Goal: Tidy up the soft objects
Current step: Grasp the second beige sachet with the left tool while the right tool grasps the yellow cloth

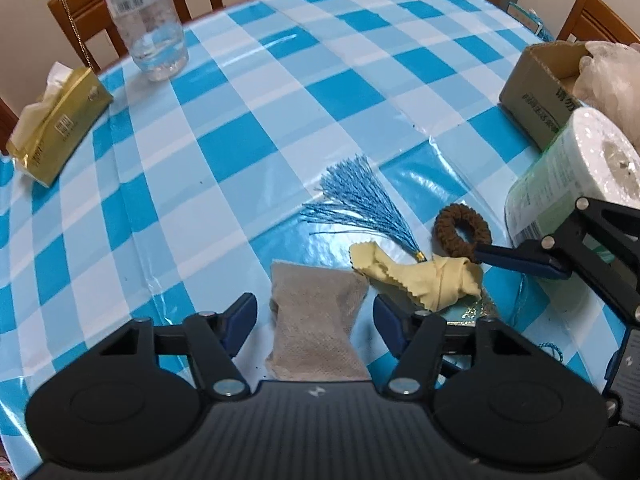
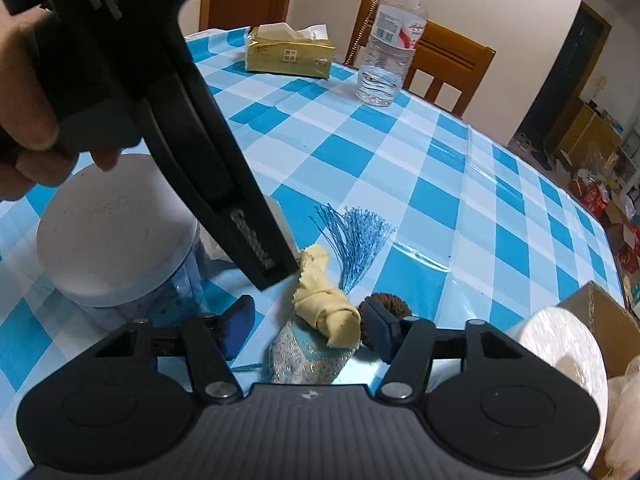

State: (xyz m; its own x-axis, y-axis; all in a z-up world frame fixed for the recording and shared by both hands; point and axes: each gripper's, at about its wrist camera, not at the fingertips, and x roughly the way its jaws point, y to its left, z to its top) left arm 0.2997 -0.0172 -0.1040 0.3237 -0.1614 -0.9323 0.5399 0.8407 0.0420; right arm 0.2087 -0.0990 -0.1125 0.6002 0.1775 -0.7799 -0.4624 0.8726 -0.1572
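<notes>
My left gripper (image 1: pixel 316 322) sits low over the table (image 1: pixel 240 128), blue pads either side of the grey cloth (image 1: pixel 316 324). That cloth is a flat, rough-woven beige-grey rectangle, slightly rumpled, lying on the blue-and-white check tablecloth. There's a gap on both sides between pads and cloth, so the jaws are parted at middling width, not pinching it.

My right gripper (image 2: pixel 310 330) straddles the yellow cloth (image 2: pixel 326 306): pale yellow, pinked zigzag edges, rolled and knotted into a lumpy bundle. It lies partly on a pale blue glittery pouch (image 2: pixel 304 360). The left pad stands clear of the bundle. The right pad is just beside it and overlaps the brown scrunchie (image 2: pixel 394 304); I can't tell whether it touches either. No grip that I can see, medium opening.

The blue tassel (image 1: pixel 360 208), a fan of thin shiny strands with a gold cap, lies just behind the yellow cloth, cap touching it. In the left view the scrunchie is a dark brown fuzzy ring beside the tassel, with a right-gripper finger (image 1: pixel 516 260) over its edge.

Wrapped paper roll (image 1: pixel 568 184) and cardboard box (image 1: pixel 536 92) are on the right. Gold tissue pack (image 1: pixel 56 128) and water bottle (image 1: pixel 148 28) are on the far side. White-lidded jar (image 2: pixel 112 240) near my hand (image 2: pixel 28 120).
</notes>
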